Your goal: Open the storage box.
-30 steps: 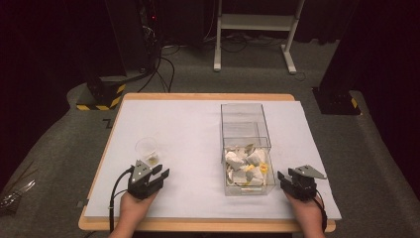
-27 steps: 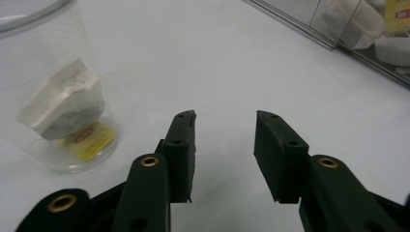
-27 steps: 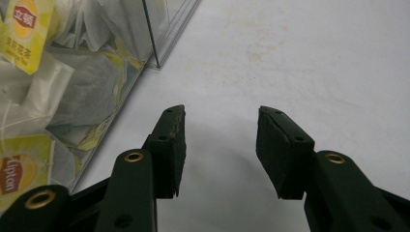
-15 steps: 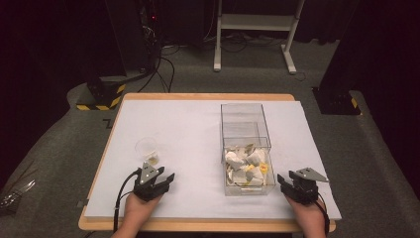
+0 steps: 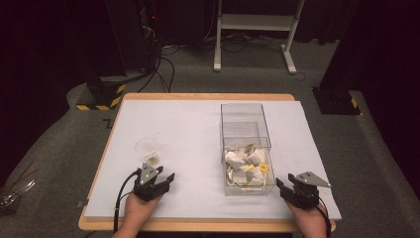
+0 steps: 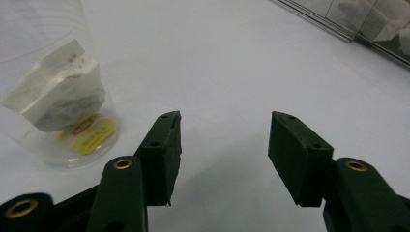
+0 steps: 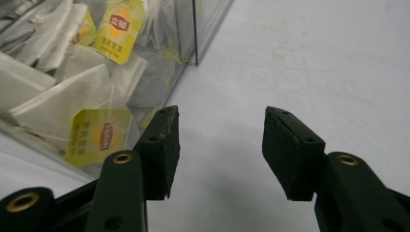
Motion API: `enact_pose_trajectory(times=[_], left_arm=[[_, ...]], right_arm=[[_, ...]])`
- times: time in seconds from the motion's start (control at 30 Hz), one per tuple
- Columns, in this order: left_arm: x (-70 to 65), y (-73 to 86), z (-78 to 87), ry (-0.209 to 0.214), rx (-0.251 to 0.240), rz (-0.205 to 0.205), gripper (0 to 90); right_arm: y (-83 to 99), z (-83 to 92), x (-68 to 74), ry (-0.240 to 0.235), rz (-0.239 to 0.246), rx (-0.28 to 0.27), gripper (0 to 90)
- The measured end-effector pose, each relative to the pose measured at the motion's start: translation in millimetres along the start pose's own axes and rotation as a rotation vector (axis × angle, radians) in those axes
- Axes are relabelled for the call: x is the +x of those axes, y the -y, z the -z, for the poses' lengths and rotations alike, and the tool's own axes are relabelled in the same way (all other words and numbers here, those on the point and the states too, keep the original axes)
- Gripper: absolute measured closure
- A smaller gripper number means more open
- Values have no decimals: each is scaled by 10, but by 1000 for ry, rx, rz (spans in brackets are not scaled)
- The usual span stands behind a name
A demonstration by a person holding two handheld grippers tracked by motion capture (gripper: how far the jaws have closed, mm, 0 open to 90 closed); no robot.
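A cup holding a teabag stands left of the bin.

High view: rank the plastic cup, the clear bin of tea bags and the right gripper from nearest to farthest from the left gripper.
1. Plastic cup, just beyond the left gripper, tea bag inside.
2. Clear bin, to its right, mid-table.
3. Right gripper, at the table's far right edge.

white table cover | black-yellow striped base on floor, back left | white stand behind table
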State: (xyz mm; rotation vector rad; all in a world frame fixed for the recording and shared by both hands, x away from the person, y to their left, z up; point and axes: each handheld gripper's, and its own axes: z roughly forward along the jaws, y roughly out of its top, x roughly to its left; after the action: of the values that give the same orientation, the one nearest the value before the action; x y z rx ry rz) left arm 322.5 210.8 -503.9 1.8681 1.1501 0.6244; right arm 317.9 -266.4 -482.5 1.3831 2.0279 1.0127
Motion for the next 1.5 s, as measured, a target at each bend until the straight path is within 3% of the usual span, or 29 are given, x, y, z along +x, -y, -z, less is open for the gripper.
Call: enact_pose_trajectory(times=[0.37,0.47,1.07,1.5], left_arm=[[10,1,2,-9,4,18,451],[-1,14,27,-7,-15,6,448],[12,-6,-8,2,2,13,451],[-1,-4,-9,1,1,10,452]], right_arm=[[83,123,3,-24,-18,-17,473],[101,155,25,-35,-8,-21,465],[190,187,173,-121,56,25,414],[146,169,331,-164,75,-27,320]])
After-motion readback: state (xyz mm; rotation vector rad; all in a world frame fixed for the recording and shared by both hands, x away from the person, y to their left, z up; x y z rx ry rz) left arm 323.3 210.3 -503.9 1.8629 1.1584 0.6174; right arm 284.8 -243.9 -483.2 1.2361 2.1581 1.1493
